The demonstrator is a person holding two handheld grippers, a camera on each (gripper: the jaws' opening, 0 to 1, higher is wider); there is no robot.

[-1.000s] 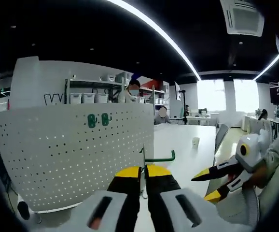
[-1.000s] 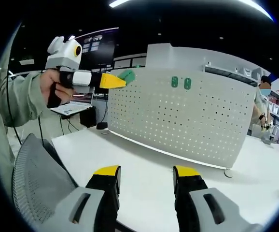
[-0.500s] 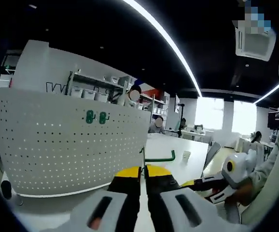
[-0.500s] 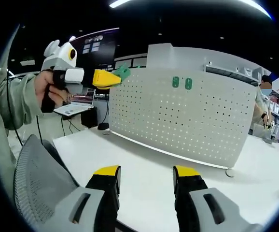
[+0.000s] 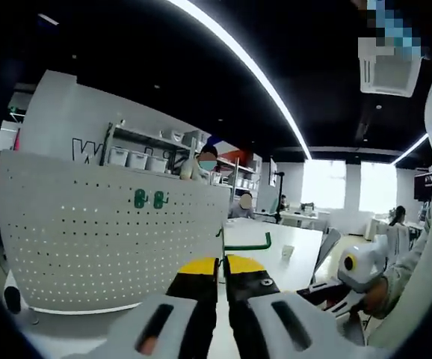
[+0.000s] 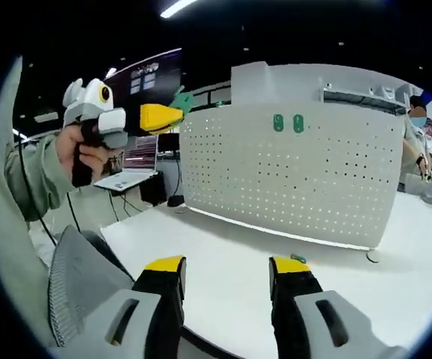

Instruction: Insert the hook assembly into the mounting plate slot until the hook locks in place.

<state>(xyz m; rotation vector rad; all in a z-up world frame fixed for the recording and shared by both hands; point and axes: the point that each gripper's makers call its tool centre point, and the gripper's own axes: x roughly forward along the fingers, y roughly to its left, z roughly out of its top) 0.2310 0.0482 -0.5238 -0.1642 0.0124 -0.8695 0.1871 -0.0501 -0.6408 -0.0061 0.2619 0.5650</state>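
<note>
A white perforated mounting plate (image 5: 104, 239) (image 6: 291, 179) stands upright on the white table (image 6: 223, 247). Two green hooks (image 5: 149, 199) (image 6: 288, 123) hang near its top edge. In the left gripper view my left gripper (image 5: 223, 263) is shut on a green hook assembly (image 5: 247, 244), held in the air off the plate's right end. In the right gripper view that left gripper (image 6: 164, 117) is held in a hand, with the green hook (image 6: 180, 99) at its yellow tips beside the plate's left edge. My right gripper (image 6: 227, 265) stands open over the table, holding nothing.
A grey mesh chair back (image 6: 81, 284) is at the lower left of the right gripper view. A laptop (image 6: 137, 176) sits on a desk behind. A small green piece (image 6: 298, 258) lies on the table by the right jaw. Shelves and seated people are behind the plate.
Both views have shifted with the hands. The left gripper stays shut on the hook, still off the plate's edge. The small green piece on the table has come into the right gripper view.
</note>
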